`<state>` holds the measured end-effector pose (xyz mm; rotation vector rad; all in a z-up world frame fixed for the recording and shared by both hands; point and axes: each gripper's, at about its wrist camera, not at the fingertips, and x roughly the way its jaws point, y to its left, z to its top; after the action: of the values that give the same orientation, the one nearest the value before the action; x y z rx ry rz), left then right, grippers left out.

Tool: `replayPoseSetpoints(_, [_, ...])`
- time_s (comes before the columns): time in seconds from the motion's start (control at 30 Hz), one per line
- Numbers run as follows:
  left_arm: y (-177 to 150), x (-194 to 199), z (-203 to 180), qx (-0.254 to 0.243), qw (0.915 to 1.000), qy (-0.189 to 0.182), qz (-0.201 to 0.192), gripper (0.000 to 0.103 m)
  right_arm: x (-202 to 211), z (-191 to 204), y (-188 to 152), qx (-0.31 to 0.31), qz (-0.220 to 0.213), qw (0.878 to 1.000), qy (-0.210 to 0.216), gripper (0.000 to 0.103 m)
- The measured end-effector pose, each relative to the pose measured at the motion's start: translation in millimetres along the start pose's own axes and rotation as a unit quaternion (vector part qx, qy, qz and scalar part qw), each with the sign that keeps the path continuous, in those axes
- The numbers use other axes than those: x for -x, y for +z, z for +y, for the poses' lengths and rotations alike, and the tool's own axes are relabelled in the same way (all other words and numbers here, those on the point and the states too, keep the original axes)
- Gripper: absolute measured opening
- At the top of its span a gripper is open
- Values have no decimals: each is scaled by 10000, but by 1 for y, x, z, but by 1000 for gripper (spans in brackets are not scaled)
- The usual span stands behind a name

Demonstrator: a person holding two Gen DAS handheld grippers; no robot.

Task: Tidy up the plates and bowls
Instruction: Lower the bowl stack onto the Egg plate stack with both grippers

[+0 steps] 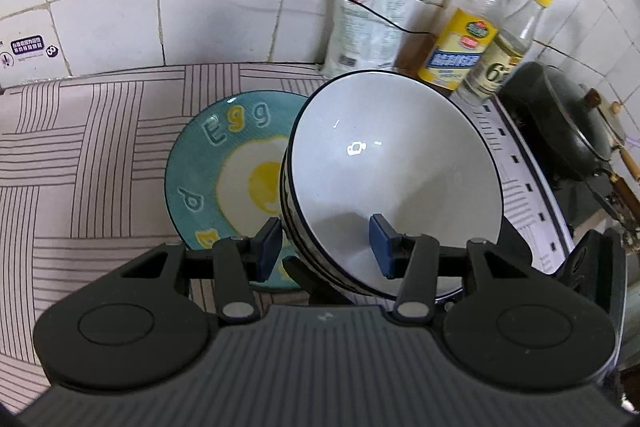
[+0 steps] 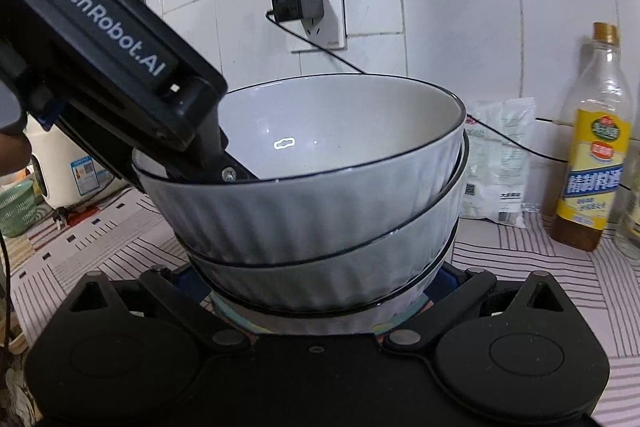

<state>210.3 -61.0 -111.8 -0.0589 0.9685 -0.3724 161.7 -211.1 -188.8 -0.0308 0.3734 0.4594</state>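
A stack of white ribbed bowls with dark rims [image 1: 394, 163] is tilted in the left wrist view, in front of a teal "Egg" plate [image 1: 224, 163] on the striped counter. My left gripper [image 1: 326, 245] straddles the top bowl's rim, one blue pad inside and one outside, with a gap between pads and wall. In the right wrist view the bowl stack [image 2: 316, 203] fills the centre, the top bowl askew. My right gripper [image 2: 316, 291] has its fingers either side of the stack's base; the fingertips are hidden. The left gripper's body [image 2: 108, 55] reaches into the top bowl.
Oil and vinegar bottles [image 1: 468, 39] and a white bag [image 1: 368, 31] stand against the tiled wall. A dark wok with lid [image 1: 560, 123] sits on the stove at right. A wall socket with charger [image 2: 298, 5] and cable hangs above. A rice cooker [image 2: 68, 167] stands at left.
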Motion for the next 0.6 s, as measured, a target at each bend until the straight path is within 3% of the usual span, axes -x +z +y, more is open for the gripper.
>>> replayPoseSetpoints(0.6, [8, -47, 28, 227, 9995, 221, 71, 46, -57, -4, -9, -79, 393, 9991, -119, 103])
